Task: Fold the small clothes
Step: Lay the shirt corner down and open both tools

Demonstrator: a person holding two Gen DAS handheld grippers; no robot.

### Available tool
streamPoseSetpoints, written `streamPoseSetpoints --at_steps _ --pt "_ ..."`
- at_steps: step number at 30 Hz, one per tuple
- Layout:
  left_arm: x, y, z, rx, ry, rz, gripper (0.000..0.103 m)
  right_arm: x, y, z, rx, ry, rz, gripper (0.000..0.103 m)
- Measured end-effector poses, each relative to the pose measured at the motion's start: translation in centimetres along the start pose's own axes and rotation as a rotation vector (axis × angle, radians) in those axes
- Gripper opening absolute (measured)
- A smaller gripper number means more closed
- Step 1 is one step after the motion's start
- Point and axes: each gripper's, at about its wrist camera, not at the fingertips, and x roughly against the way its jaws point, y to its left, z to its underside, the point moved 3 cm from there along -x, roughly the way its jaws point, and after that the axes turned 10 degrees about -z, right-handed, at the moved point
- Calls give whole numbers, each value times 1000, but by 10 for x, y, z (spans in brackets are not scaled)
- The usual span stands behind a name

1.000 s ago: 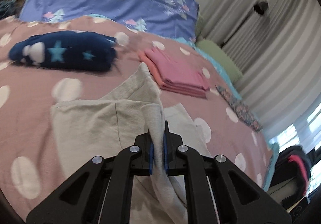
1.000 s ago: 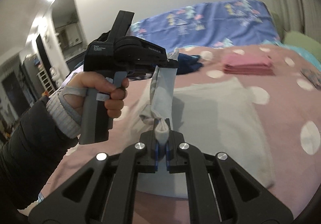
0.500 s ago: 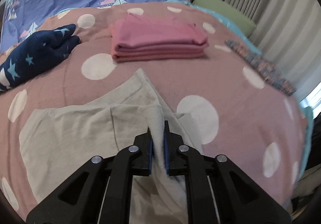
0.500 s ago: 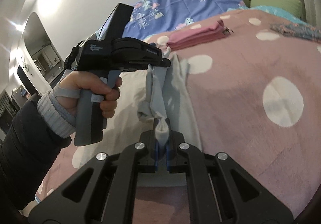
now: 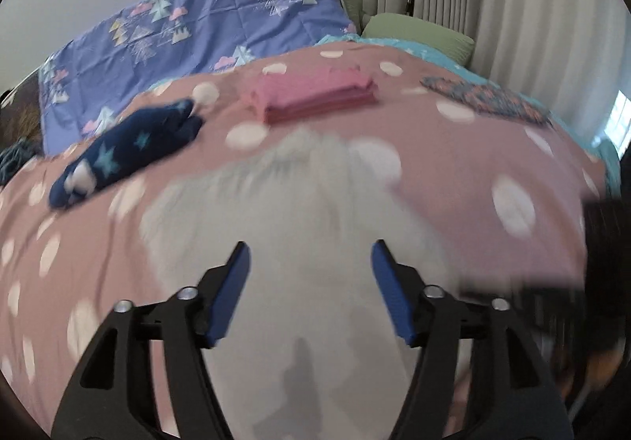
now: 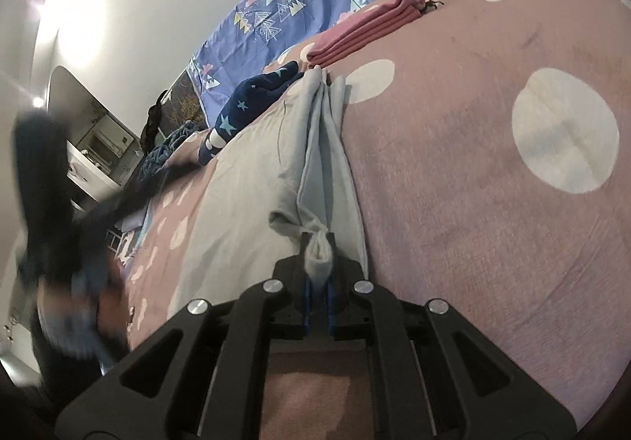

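Observation:
A pale grey garment (image 5: pixel 299 227) lies on the pink polka-dot bedspread (image 5: pixel 473 164), blurred in the left wrist view. My left gripper (image 5: pixel 309 262) hovers over it with its jaws opening wide and nothing pinched between the blue pads. In the right wrist view the same grey garment (image 6: pixel 252 179) has one edge folded over into a long ridge. My right gripper (image 6: pixel 317 254) is shut on the bunched near end of that ridge. The left gripper and the hand on it show as a dark blur (image 6: pixel 59 243) at the left.
A folded pink stack (image 5: pixel 315 101) lies just beyond the grey garment, a navy star-print piece (image 5: pixel 126 152) to its left, a patterned cloth (image 5: pixel 485 101) to the right. A purple pillow (image 5: pixel 189 34) and a green cushion (image 5: pixel 418 34) sit at the head; curtains (image 5: pixel 512 6) hang right.
My left gripper let go of the grey fabric it pinched and swung away with its jaws wide. The right gripper keeps its grip, and the lifted edge now lies down on the garment.

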Motion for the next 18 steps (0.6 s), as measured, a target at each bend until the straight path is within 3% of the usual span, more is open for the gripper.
streamPoseSetpoints --at_steps 3,7,9,11,13,14,18 --pt "21 1 54 7 43 2 73 3 -2 1 -32 6 -19 6" --pt "36 -2 108 -12 89 -52 73 8 -1 2 -74 16 -45 6" --pt "39 -2 120 -21 86 -54 73 11 1 0 -61 22 -34 9" --pt "36 2 129 -36 85 -126 73 14 3 1 -42 27 -4 13" --pt "29 10 132 -31 90 -193 73 15 7 4 -6 51 42 27" --pt "27 12 132 -24 90 -197 73 15 7 6 5 58 56 31" --pt "25 12 131 -19 78 -196 73 13 10 13 73 81 107 34"
